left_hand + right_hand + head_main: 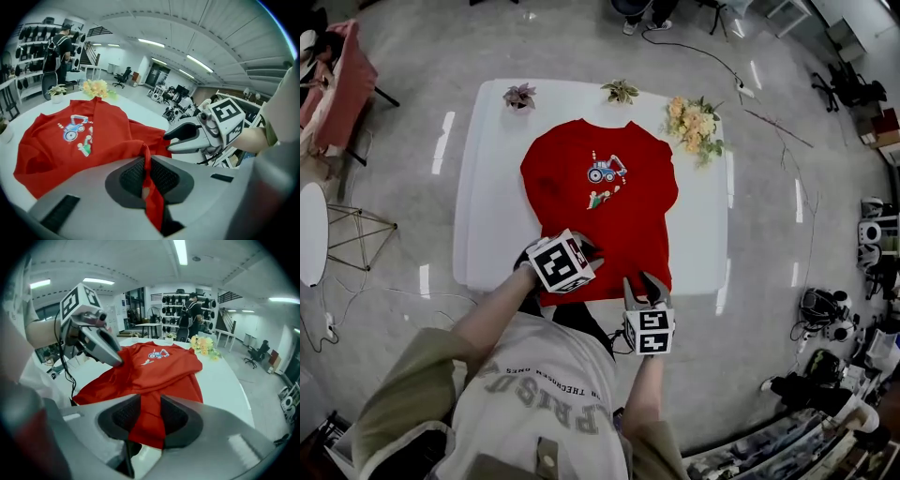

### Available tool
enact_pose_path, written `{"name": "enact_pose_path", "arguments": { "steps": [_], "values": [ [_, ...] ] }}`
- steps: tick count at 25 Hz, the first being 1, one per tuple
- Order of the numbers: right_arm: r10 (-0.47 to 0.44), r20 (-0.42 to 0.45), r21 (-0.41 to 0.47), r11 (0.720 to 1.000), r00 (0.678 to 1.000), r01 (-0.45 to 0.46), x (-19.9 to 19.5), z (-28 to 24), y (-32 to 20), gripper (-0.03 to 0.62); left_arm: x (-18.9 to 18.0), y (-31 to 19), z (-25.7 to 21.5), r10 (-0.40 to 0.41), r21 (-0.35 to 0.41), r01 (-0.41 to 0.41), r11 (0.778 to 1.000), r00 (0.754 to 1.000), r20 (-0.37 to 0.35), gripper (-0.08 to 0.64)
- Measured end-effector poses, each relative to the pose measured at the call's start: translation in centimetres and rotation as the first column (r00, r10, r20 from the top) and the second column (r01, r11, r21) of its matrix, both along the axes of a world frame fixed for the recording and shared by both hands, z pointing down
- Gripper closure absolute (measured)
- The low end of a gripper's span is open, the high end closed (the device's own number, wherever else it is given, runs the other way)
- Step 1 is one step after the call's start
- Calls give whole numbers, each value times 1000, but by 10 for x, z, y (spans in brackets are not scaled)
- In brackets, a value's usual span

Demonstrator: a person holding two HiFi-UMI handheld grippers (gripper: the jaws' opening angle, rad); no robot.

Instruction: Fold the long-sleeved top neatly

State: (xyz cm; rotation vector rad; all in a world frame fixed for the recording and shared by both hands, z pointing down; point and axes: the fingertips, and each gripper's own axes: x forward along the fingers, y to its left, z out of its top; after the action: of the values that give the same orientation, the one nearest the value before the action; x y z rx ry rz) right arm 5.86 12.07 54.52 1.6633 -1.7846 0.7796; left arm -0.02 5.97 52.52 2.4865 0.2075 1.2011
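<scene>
Red cloth is filling the middle of the head view. The red long-sleeved top [600,187] with a tractor print is lying spread on the white round-cornered table [492,187], collar toward the top of the frame and hem toward the bottom. I am holding my left gripper [586,249] at the hem, lower centre-left, and my right gripper [644,286] at the hem's lower right corner, the two near each other. Two small potted plants [519,96] and a yellow flower bunch [696,122] are standing along the table's upper edge.

In the left gripper view, my left gripper [147,161] is pinching a thin ridge of the top [56,150]. Its jaws are closed tight on the red cloth at lower centre, and the cloth is running up from them into the garment spreading over the left half of the frame. My right gripper [168,140] is showing at right centre, at the garment's edge. The flower bunch [96,87] is sitting at upper left, on the table [136,110].

In the right gripper view, my right gripper [146,416] is gripping a wider fold of the top [159,362], the red cloth filling the gap between the two dark pads at lower centre. My left gripper [117,361] is showing at upper left, its tip on the cloth. The flower bunch [204,345] is lying right of centre on the table [220,376].
</scene>
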Motion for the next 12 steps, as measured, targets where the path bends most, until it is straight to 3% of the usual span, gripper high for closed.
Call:
{"name": "enact_pose_path", "arguments": {
  "steps": [6,7,8,9,12],
  "values": [
    [-132,18,-38,990,991,133,21,14,5,460,49,18,51,-49,-6,49,999,996,76,526],
    [-148,23,-38,988,989,149,25,15,3,460,48,25,53,-31,-7,31,999,996,81,476],
    [-165,34,-34,985,986,167,28,15,1,460,44,32,50,-11,-3,12,1000,997,78,348],
    [-184,56,-25,982,981,185,31,15,-3,460,39,38,43,-3,8,2,1000,998,66,266],
    [-210,167,49,978,963,205,34,6,-27,459,9,39,24,-96,47,95,994,995,23,247]
  ]
}}
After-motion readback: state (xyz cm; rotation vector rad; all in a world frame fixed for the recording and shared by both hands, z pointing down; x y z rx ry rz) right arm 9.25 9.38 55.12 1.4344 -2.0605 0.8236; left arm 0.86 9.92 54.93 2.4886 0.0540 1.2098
